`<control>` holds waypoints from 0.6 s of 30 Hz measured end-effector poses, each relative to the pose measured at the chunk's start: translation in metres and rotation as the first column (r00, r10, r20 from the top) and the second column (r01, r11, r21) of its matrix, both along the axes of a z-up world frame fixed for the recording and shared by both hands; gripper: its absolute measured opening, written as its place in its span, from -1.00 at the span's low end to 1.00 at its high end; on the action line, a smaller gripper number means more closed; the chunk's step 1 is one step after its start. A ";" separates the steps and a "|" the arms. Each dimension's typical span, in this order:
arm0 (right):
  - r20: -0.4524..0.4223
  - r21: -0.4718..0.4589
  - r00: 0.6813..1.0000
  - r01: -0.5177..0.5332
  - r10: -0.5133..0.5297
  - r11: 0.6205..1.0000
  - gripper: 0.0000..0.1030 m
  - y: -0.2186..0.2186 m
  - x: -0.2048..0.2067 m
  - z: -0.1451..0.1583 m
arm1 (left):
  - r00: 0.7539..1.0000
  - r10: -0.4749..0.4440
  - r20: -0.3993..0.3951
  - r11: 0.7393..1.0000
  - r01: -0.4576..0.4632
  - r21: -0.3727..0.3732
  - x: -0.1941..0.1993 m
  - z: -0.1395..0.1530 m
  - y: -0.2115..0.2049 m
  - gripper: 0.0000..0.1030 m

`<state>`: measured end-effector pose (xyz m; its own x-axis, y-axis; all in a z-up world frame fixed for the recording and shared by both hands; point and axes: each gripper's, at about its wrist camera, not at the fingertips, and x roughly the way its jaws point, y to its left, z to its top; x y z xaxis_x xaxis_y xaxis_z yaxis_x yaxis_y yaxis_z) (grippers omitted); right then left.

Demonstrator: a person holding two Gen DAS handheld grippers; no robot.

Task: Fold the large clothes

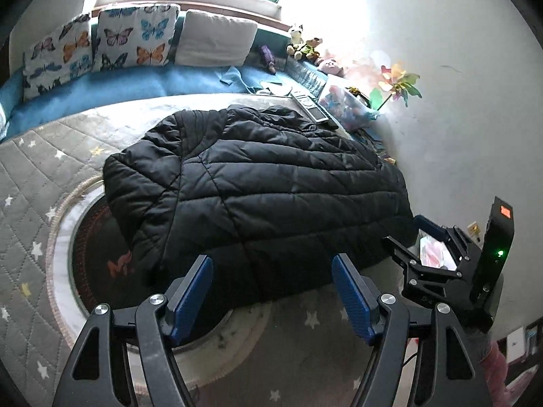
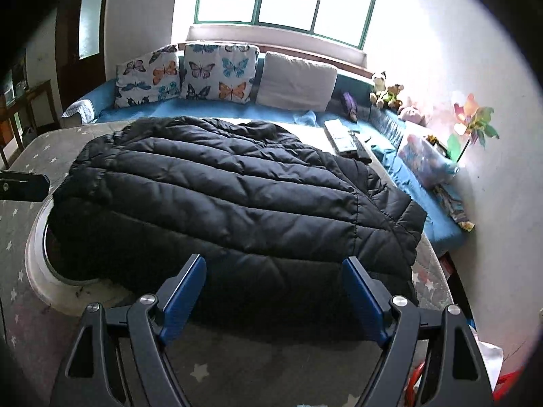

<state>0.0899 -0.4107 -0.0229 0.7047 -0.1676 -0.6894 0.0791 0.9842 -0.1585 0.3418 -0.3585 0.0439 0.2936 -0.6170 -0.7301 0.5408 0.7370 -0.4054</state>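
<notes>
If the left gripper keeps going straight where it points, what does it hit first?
Most likely the near edge of the black jacket. The left gripper is open and empty, with nothing between them, though depth is hard to judge.

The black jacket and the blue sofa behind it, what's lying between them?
In the right wrist view, a remote control lies there, beyond the black jacket, before the blue sofa.

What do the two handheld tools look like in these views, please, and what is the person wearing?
Both the left tool and right tool have black linkage arms with silver pivot bolts and ribbed blue pads. A pink sleeve with a grey cuff shows behind the right one.
</notes>
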 end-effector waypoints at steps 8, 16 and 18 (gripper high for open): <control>0.058 -0.033 0.998 -0.013 0.015 0.999 0.88 0.026 -0.028 0.002 | 0.988 0.007 0.155 0.998 -0.015 0.055 -0.052 0.019 0.017 0.60; 0.086 -0.034 0.996 0.000 0.003 0.999 1.00 0.044 -0.045 0.002 | 0.981 0.011 0.194 0.998 -0.022 0.054 -0.085 0.018 0.034 0.61; 0.090 -0.015 0.996 0.004 -0.002 1.000 1.00 0.046 -0.049 0.002 | 0.978 0.013 0.206 0.997 -0.028 0.071 -0.092 0.017 0.036 0.61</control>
<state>0.0412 -0.3647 -0.0208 0.7633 -0.1793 -0.6207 0.0964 0.9816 -0.1650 0.2499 -0.3221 0.0614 0.4541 -0.5566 -0.6957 0.5911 0.7725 -0.2322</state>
